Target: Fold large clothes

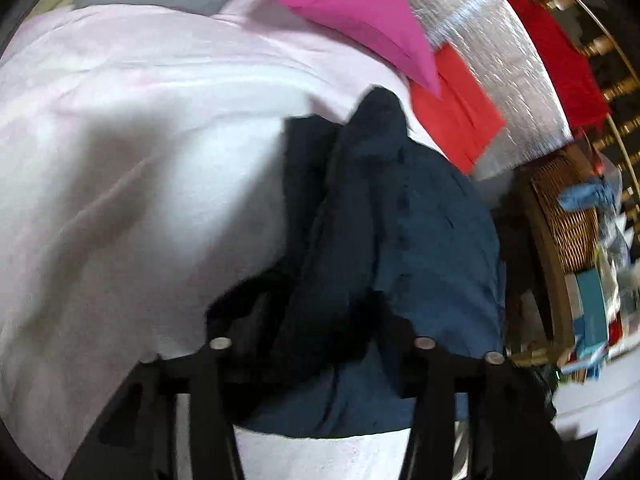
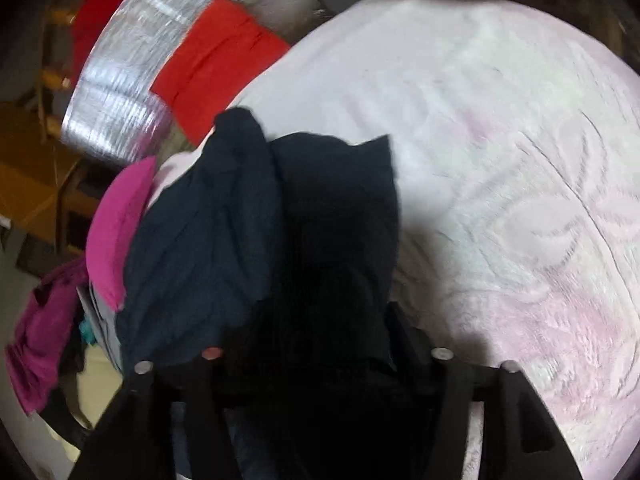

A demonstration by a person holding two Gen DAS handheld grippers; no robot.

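Note:
A dark navy garment (image 1: 400,216) hangs bunched in front of both cameras, above a pale pink bedspread (image 1: 140,140). My left gripper (image 1: 320,320) is shut on a fold of the navy garment, which covers the fingertips. In the right wrist view the same navy garment (image 2: 248,224) drapes over my right gripper (image 2: 320,344), which is shut on it; the cloth hides its fingertips too. The pink bedspread (image 2: 500,160) fills the right side of that view.
A folded red cloth (image 1: 456,116) and a magenta cloth (image 1: 360,12) lie on the bed's far side, also seen in the right wrist view (image 2: 216,64) (image 2: 116,228). A silver padded surface (image 2: 132,76) lies beyond. A wicker basket (image 1: 568,216) with clutter stands at right.

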